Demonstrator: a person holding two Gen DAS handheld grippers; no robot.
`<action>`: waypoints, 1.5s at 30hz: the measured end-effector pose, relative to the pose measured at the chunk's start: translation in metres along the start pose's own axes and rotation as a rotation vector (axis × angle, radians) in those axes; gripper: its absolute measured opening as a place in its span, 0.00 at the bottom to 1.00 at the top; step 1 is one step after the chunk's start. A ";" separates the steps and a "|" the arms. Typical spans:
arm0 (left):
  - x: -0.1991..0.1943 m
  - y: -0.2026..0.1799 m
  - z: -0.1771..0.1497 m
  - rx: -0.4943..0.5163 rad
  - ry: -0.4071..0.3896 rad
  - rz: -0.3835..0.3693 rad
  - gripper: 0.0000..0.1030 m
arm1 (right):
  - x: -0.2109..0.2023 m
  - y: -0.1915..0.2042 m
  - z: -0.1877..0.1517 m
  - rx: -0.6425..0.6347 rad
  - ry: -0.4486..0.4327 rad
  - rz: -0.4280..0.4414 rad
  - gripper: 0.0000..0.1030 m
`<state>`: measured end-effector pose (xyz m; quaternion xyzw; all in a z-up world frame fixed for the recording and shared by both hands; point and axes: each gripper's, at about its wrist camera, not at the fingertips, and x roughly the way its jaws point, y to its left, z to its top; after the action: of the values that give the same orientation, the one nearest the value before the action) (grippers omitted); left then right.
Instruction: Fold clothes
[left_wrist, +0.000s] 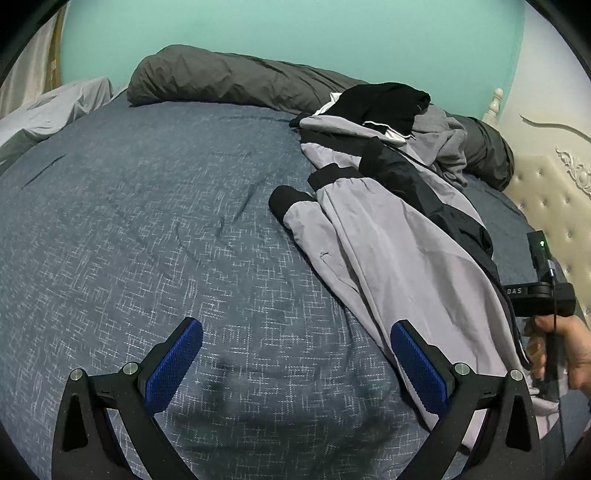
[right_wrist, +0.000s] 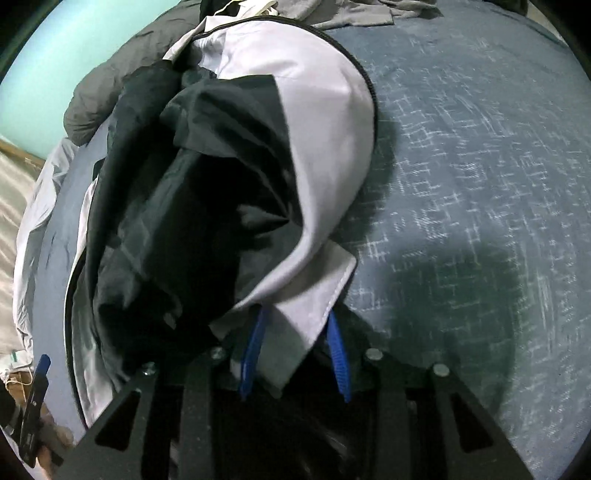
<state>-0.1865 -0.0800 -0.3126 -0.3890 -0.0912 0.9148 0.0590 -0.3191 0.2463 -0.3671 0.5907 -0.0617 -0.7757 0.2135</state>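
My right gripper (right_wrist: 295, 354) pinches the jacket (left_wrist: 388, 251) hem; my left gripper (left_wrist: 295, 365) hangs open over bare bed (left_wrist: 147, 221), jacket at two o'clock.

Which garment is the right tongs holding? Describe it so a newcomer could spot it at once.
Start at the bed with the blue crosshatch cover; a clothes pile sits toward the headboard side. Trailing from it toward the right tongs is the jacket. Pale lilac-grey with black panels and black cuffs, it differs from the black and grey pieces heaped behind.
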 end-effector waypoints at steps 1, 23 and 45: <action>-0.003 0.000 0.001 0.000 -0.003 0.000 1.00 | -0.002 0.000 0.000 -0.007 -0.013 0.005 0.08; -0.165 -0.012 0.050 0.042 -0.189 0.008 1.00 | -0.262 0.146 0.022 -0.292 -0.490 0.070 0.03; -0.248 -0.047 0.060 0.113 -0.237 -0.003 1.00 | -0.247 0.144 -0.061 -0.365 -0.277 -0.007 0.03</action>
<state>-0.0568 -0.0859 -0.0880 -0.2741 -0.0463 0.9579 0.0710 -0.1717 0.2256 -0.1148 0.4304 0.0527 -0.8484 0.3037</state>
